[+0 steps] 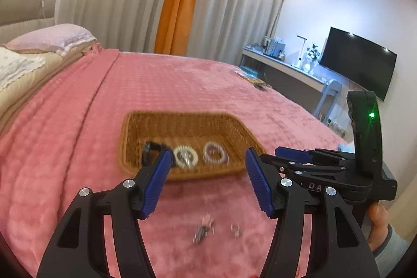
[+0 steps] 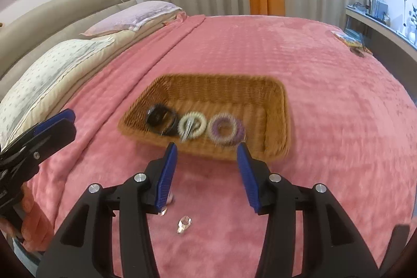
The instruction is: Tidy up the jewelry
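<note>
A wicker tray (image 1: 182,121) (image 2: 276,106) sits on the pink blanket. It holds a black piece (image 1: 151,149) (image 2: 159,117), a white ring (image 1: 185,156) (image 2: 192,124) with a silver piece on it, and a purple ring (image 1: 215,153) (image 2: 226,130). Small loose jewelry pieces lie on the blanket in front of the tray (image 1: 203,229) (image 1: 235,229) (image 2: 184,223). My left gripper (image 1: 207,183) is open and empty above them. My right gripper (image 2: 206,175) is open and empty, just short of the tray; it also shows in the left wrist view (image 1: 294,154).
The bed's pink blanket (image 1: 156,85) spreads all around. Pillows (image 2: 65,56) lie at the left by the headboard. Small items (image 1: 254,78) rest at the bed's far right edge. A desk (image 1: 284,64) and TV (image 1: 359,61) stand beyond.
</note>
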`<state>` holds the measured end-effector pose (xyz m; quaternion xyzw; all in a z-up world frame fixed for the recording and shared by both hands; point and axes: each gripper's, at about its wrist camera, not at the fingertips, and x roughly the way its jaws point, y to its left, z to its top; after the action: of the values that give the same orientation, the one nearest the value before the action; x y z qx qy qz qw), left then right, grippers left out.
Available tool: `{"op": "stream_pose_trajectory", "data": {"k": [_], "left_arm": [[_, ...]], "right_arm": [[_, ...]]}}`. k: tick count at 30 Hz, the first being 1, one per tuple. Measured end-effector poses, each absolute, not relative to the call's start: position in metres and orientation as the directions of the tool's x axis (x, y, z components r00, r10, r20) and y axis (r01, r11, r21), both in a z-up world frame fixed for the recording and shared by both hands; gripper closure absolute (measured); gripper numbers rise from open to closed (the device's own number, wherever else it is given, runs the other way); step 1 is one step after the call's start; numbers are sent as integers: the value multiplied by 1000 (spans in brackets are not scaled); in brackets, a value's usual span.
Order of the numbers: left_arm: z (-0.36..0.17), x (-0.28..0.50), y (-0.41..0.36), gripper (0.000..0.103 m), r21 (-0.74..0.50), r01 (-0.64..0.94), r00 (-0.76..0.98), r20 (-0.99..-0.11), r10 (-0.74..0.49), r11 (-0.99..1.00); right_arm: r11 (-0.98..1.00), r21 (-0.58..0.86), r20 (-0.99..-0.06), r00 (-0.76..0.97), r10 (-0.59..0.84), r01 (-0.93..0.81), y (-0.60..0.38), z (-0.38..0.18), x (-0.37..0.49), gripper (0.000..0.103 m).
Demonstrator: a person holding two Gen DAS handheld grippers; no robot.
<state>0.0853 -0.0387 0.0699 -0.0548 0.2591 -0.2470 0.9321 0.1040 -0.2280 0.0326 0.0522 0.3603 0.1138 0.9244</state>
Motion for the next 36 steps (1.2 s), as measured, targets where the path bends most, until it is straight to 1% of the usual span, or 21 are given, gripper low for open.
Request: {"op": "stream_pose_trajectory", "data": {"k": [7, 10, 16, 18, 20, 21, 22, 23, 25, 30, 32, 34, 36], "left_arm": [[23, 79, -34, 47, -271, 431, 676, -536, -507, 861], [0, 85, -32, 48, -291, 429, 628, -585, -514, 855], [-28, 100, -39, 49, -300, 452, 548, -650, -527, 840], [-36, 108, -45, 52, -288, 458, 517, -683, -515, 841], [-42, 113, -50, 53, -280, 470, 492, -705, -511, 837], [-45, 116, -54, 57, -271, 474, 482, -717, -504, 838], [-46, 117, -57, 64, -262, 478, 476, -724, -498, 838], [-48, 120, -62, 66, -253, 493, 462, -734, -497, 832], [-50, 123, -70, 66, -239, 509, 443, -751, -489, 827], [-57, 132, -90, 66, -185, 517, 432, -786, -441, 836], [-57, 135, -92, 71, -175, 509, 439, -790, -429, 843], [-59, 140, -92, 81, -180, 491, 440, -793, -421, 852], [-59, 141, -87, 82, -202, 484, 437, -788, -435, 852]], "right_arm": [[962, 195, -703, 656, 274, -192, -214, -15, 81, 59], [962, 190, -720, 639, 271, -195, -208, -31, 77, 59], [959, 194, -742, 608, 281, -207, -200, -52, 75, 59], [960, 188, -746, 606, 278, -209, -198, -55, 75, 60], [959, 188, -748, 601, 281, -214, -198, -59, 75, 63], [959, 188, -750, 599, 281, -213, -198, -60, 75, 63], [958, 192, -751, 597, 283, -213, -198, -62, 75, 63], [957, 197, -751, 594, 287, -212, -199, -64, 76, 63], [956, 202, -751, 593, 291, -213, -199, -65, 76, 65], [956, 193, -753, 591, 290, -222, -195, -66, 79, 66], [956, 187, -755, 590, 287, -225, -194, -66, 81, 66], [958, 176, -760, 588, 278, -226, -191, -67, 83, 65], [960, 164, -763, 587, 269, -226, -189, -67, 85, 65]]}}
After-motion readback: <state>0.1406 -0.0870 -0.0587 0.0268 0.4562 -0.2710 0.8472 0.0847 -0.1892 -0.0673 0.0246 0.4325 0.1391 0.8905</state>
